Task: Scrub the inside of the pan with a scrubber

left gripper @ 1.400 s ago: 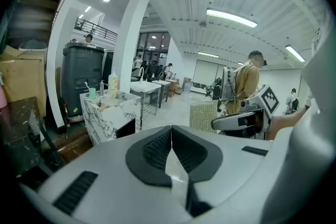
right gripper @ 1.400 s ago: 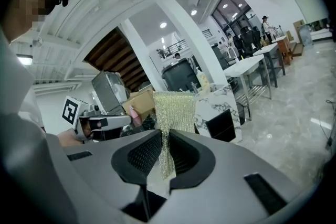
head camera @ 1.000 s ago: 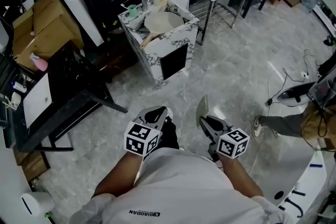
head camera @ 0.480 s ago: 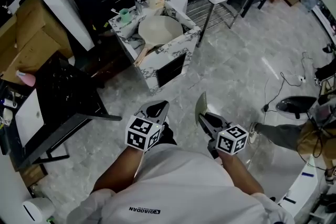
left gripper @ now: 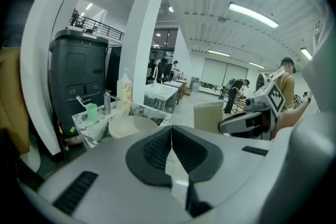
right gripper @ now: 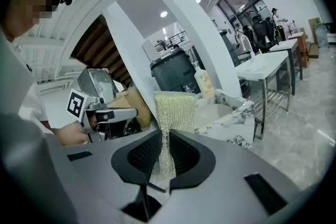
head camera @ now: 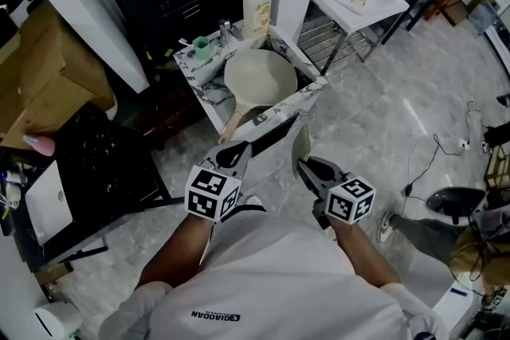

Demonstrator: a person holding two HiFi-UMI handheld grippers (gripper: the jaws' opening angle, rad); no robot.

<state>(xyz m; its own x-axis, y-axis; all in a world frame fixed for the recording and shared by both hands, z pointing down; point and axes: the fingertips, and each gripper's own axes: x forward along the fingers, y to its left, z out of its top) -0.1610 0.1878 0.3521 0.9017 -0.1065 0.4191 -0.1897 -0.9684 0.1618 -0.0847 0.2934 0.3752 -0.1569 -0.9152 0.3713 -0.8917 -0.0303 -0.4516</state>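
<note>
Ahead of both grippers stands a marble-patterned sink unit [head camera: 315,88], and the pan [head camera: 260,78] lies in its basin, well apart from either tool. The pan is round and shallow with a cream-coloured interior. Its light, wooden-looking handle [head camera: 233,123] points back toward the left gripper [head camera: 233,153]. Beyond the pan, on the far side from the tools, a soap bottle [head camera: 256,8] stands at the unit's back edge. The scrubber [right gripper: 176,108] is a pale, metallic mesh pad, rectangular and upright above the right gripper [right gripper: 167,139]. That gripper is clamped on the pad's lower part, which is pinched to a narrow waist between the pads. The left gripper is clenched, its pads meeting flush with nothing between them. A small green cup [head camera: 202,49] sits to the left of the bottle. From the right gripper view, the scrubber covers most of the pan. From the left gripper view, the gripper's own body cuts off all but the pan's upper rim. From the head view, the near end of the handle runs under the left gripper's tip. Soiling on the pan's surface cannot be judged at this range, and the bottle's label is unreadable.
</note>
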